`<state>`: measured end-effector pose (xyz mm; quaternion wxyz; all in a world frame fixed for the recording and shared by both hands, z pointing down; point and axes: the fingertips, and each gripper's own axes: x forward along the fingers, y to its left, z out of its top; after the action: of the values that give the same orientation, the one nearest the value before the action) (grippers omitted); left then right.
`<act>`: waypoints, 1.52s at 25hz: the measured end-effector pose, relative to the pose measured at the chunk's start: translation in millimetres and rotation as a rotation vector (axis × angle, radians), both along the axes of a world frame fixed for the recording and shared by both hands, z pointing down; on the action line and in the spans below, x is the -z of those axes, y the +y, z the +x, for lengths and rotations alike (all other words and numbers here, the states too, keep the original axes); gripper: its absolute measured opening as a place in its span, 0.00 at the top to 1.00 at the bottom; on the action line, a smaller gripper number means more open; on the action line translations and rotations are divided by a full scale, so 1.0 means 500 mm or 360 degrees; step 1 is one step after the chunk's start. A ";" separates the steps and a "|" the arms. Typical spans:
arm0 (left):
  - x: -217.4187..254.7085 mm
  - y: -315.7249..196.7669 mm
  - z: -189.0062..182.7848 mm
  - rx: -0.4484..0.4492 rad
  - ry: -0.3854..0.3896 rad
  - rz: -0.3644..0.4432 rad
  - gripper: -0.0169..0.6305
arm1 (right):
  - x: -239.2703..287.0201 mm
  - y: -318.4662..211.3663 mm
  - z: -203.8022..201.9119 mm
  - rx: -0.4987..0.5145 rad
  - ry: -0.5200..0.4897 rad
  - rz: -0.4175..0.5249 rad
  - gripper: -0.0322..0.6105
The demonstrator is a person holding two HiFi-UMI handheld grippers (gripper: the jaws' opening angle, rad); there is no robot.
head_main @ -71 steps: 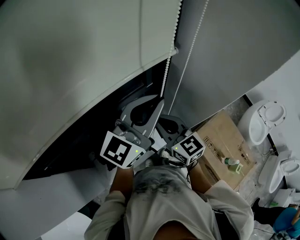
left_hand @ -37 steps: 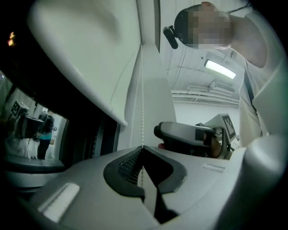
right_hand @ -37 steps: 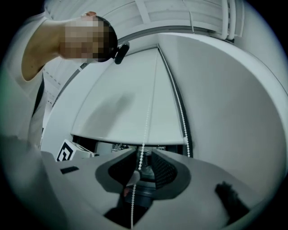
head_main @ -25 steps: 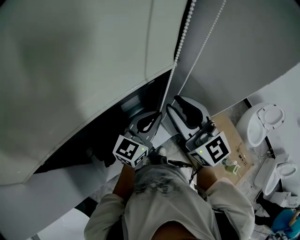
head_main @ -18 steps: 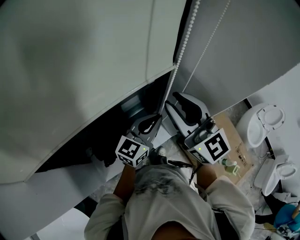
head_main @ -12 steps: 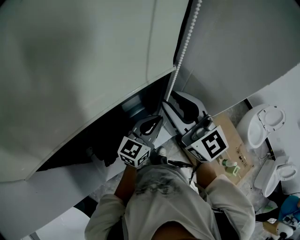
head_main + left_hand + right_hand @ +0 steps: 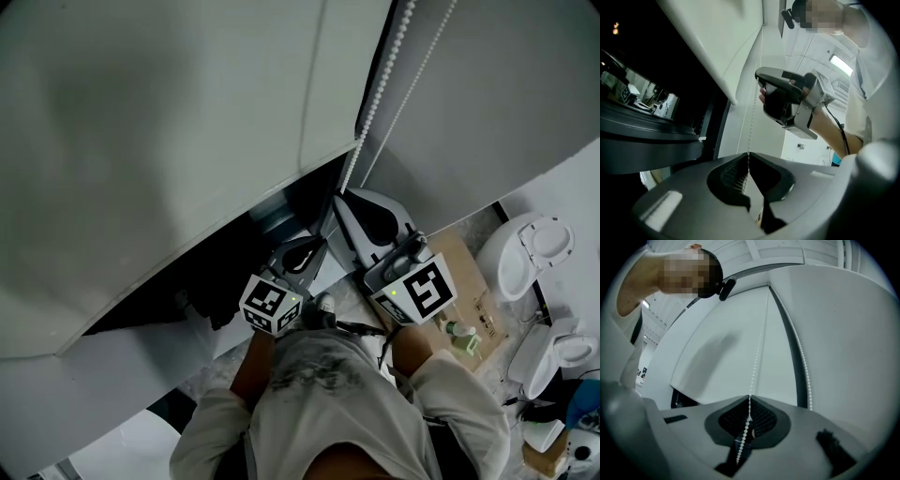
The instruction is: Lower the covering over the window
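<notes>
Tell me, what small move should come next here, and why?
Probably open the left gripper, shut low on the bead chain: the right gripper has just closed on it higher up, and the roller blind leaves window showing.

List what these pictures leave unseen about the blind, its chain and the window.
Blind roller and bead chain top: cut off by the head view's upper edge.
Window glass: black in the head view; nothing beyond it shows.
Small object on the cardboard box: too small to identify, head view.
</notes>
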<state>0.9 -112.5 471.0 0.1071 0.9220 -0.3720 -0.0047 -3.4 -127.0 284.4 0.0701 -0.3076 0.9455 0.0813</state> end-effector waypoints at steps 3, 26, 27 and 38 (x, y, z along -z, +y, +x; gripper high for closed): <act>0.001 0.005 0.000 0.0001 0.0004 0.0009 0.94 | -0.001 0.002 -0.001 -0.0010 0.0006 0.0004 0.92; 0.205 0.028 -0.031 0.0036 0.0151 0.0335 0.92 | -0.092 0.019 0.004 -0.0029 0.0136 -0.0148 0.92; 0.211 0.028 -0.032 0.0039 0.0150 0.0347 0.92 | -0.094 0.018 0.002 -0.0031 0.0149 -0.0148 0.92; 0.246 0.025 -0.036 0.0045 0.0169 0.0401 0.91 | -0.141 0.020 0.001 -0.0072 0.0204 -0.0238 0.92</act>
<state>-17.3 -100.2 348.0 0.0100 0.9212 -0.3753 -0.1018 -2.8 -117.0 354.8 -0.0157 -0.3274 0.9442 0.0317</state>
